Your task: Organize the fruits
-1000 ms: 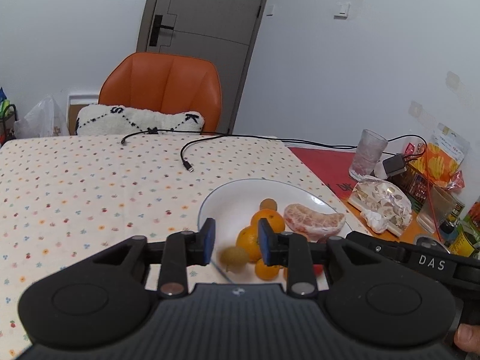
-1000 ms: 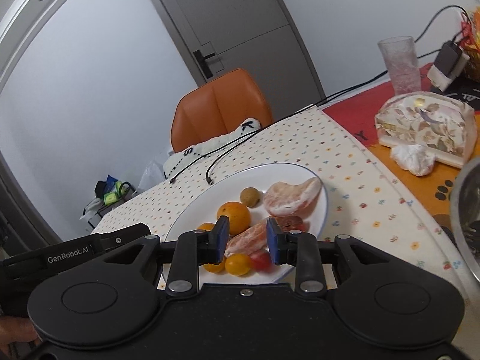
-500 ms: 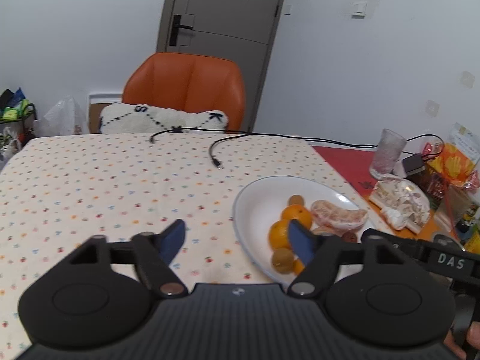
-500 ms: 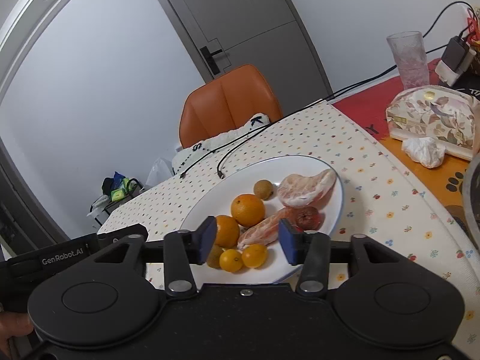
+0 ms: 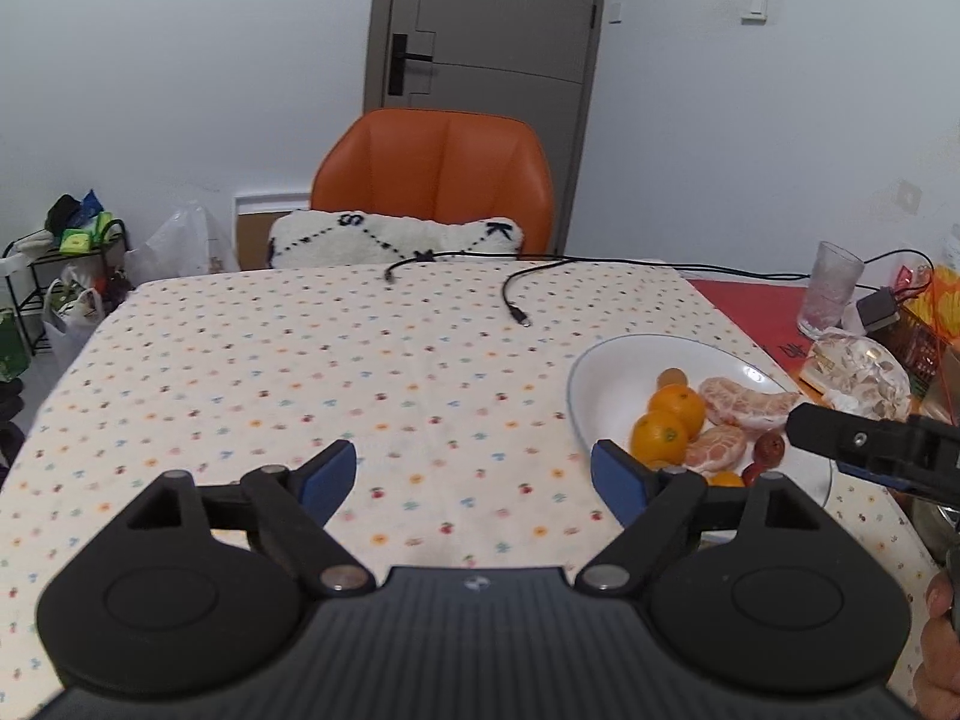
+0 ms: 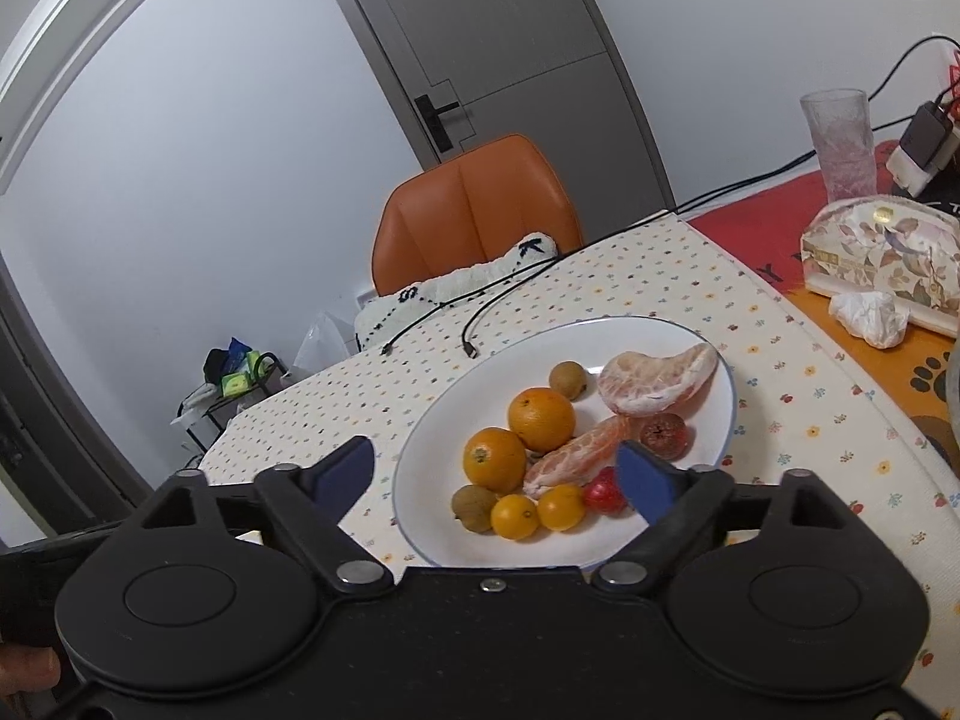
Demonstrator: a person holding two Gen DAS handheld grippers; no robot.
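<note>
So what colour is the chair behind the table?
The chair is orange, with a white and black cushion on it. The left wrist view shows it best.

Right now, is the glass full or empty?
Empty, as far as I can tell. The glass stands upright on the red mat, and no drink shows through its frosted sides.
</note>
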